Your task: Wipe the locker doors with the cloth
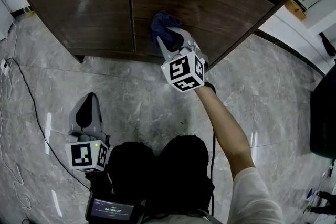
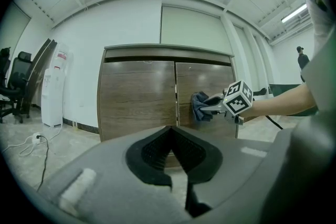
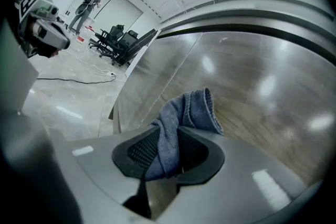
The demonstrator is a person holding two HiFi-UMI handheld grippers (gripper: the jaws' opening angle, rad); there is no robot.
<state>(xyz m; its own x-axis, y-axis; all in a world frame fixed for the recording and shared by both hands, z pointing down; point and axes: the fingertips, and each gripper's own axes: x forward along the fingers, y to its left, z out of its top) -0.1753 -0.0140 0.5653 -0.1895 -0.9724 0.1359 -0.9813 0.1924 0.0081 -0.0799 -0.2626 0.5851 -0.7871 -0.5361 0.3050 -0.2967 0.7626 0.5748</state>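
Note:
The locker has two brown wood-grain doors, a left door (image 1: pixel 79 2) and a right door (image 1: pixel 220 2). My right gripper (image 1: pixel 167 39) is shut on a blue cloth (image 1: pixel 164 24) and holds it against the right door, just right of the seam between the doors. In the right gripper view the cloth (image 3: pixel 191 110) is bunched between the pads (image 3: pixel 139 149) and lies on the door face. My left gripper (image 1: pixel 89 107) hangs low over the floor, well short of the locker, jaws together with nothing in them. Its own view shows the cloth (image 2: pixel 198 105) on the right door (image 2: pixel 202 78).
The floor is grey marble tile (image 1: pixel 136 97). A black cable (image 1: pixel 26 97) trails along the left. A white appliance (image 2: pixel 51 89) and office chairs (image 2: pixel 13 78) stand left of the locker. A dark object (image 1: pixel 323 118) sits at the right edge.

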